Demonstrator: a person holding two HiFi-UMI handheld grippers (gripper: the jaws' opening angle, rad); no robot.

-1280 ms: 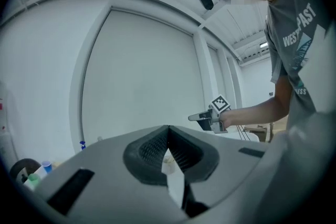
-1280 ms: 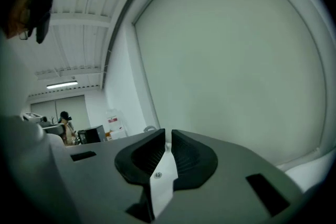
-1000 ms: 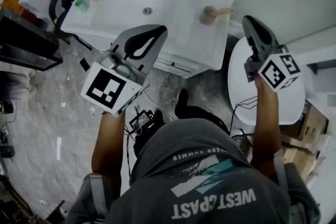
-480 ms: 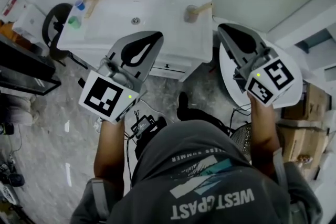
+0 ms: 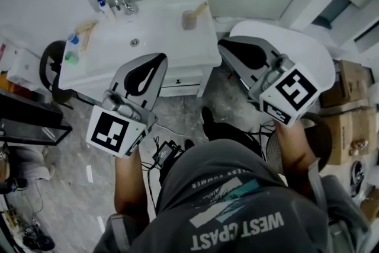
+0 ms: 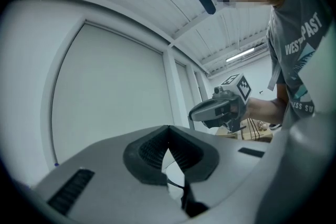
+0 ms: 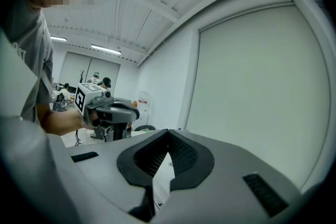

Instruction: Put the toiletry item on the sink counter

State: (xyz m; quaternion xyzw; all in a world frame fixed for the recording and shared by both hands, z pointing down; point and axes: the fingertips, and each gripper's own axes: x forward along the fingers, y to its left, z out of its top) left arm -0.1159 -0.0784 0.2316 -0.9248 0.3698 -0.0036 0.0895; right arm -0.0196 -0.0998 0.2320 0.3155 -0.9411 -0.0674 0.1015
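Note:
The white sink counter (image 5: 177, 38) stands at the upper left of the head view. On it are a beige cup-like toiletry item with a handle (image 5: 192, 16), a blue-capped bottle (image 5: 102, 5), a wooden brush (image 5: 86, 28) and small blue and green items (image 5: 71, 47). My left gripper (image 5: 161, 57) is shut and empty at the counter's front edge; its jaws meet at the tip (image 6: 168, 128). My right gripper (image 5: 222, 43) is shut and empty beside the counter's right corner, with its tip (image 7: 168, 132) closed.
A faucet (image 5: 125, 3) rises at the back of the basin. A white round table (image 5: 308, 47) sits right of the sink, with cardboard boxes (image 5: 346, 101) beyond it. A black chair (image 5: 48, 68) stands at the left. Cables (image 5: 166, 151) lie on the floor.
The sink has slid toward the upper left of the head view. My right gripper has rolled and come closer to the counter's right corner. Both grippers stay shut and empty.

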